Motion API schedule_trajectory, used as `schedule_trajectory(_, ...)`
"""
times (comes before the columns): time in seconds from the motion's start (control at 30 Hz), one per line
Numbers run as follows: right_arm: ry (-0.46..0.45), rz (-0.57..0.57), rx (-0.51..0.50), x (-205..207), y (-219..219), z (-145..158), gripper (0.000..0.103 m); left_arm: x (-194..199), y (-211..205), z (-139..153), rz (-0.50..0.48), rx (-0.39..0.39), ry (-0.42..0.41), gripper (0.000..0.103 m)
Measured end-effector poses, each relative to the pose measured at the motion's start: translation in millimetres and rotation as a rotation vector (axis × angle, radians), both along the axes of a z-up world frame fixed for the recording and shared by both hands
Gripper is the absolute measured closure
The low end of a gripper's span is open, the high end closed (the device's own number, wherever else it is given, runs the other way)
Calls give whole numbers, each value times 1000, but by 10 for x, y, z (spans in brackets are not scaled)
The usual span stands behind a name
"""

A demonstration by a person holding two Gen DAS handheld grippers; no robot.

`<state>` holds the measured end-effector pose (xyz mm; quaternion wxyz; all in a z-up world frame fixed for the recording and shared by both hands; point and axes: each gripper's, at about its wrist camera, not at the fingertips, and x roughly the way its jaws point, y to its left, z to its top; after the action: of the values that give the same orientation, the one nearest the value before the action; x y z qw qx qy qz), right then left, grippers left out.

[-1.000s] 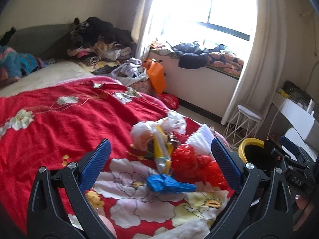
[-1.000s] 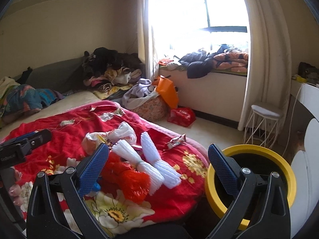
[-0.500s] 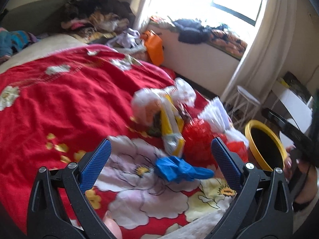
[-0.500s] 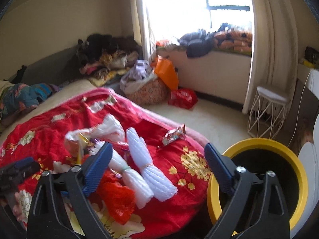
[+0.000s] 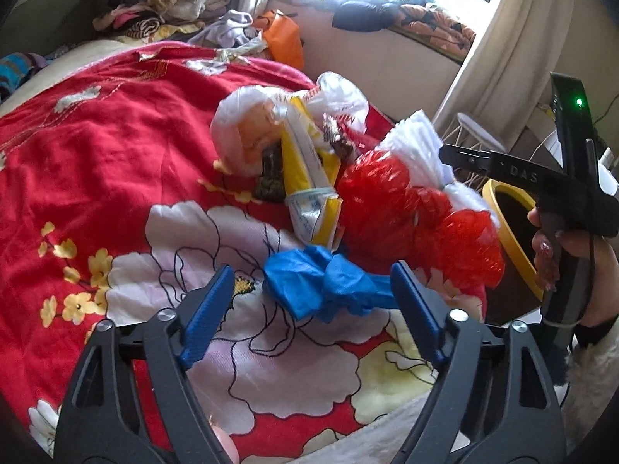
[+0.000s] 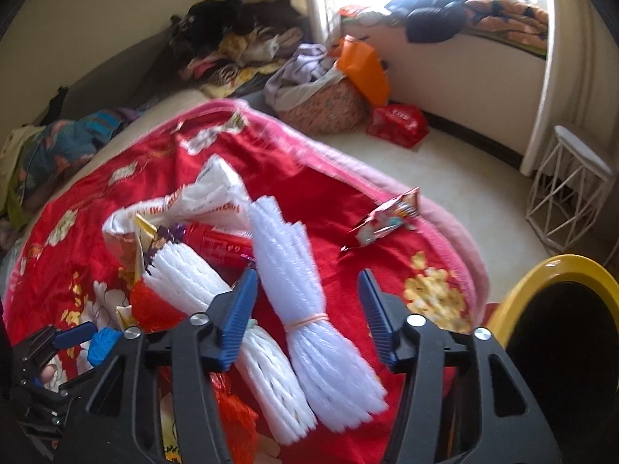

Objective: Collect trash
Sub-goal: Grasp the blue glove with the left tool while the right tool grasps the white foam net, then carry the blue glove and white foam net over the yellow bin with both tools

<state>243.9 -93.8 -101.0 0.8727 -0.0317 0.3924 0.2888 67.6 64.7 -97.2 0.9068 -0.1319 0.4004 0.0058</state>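
Note:
Trash lies on a red floral bedspread (image 5: 96, 147). My left gripper (image 5: 313, 286) is open with a crumpled blue glove (image 5: 325, 284) between its fingers, low over the cover. Beyond it lie a yellow wrapper (image 5: 309, 181), a white plastic bag (image 5: 247, 131) and red mesh netting (image 5: 410, 208). My right gripper (image 6: 307, 305) is open around a tied bundle of white foam netting (image 6: 309, 301); a second bundle (image 6: 216, 294) lies to its left. A foil snack wrapper (image 6: 387, 220) lies near the bed edge. The yellow-rimmed bin (image 6: 561, 328) stands at the right.
Clothes are piled at the head of the bed (image 6: 240, 38) and on the window sill (image 6: 476, 11). An orange bag (image 6: 363, 69), a basket (image 6: 329, 108) and a red bag (image 6: 398, 123) sit on the floor. A white wire stool (image 6: 572, 189) stands by the curtain.
Both grippers have dropped closer to the bed. The left now brackets the blue glove; the right has narrowed and now brackets a white foam bundle.

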Motion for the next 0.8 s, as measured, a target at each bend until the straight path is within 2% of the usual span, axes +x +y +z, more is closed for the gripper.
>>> schedule_trajectory(0.07, 19, 20, 10, -2, 6, -23, 78, 12, -7, -34, 1, -7, 11, 41)
schedule_trajectory(0.13, 21, 34, 29, -26, 0, -30, 84, 18, -5, -57, -1, -7, 23, 53)
schedule_trajectory(0.23, 3, 43, 59, -105, -31, 4, 86, 11, -9, -73, -10, -13, 33, 67)
schedule_trajectory(0.43, -29, 4, 137, -242, -216, 147, 87, -37, -15, -19, -36, -31, 24, 84)
schedule_trajectory(0.8, -65, -117, 264, -328, -754, 387, 87, -194, -86, 455, -63, -11, -108, 89)
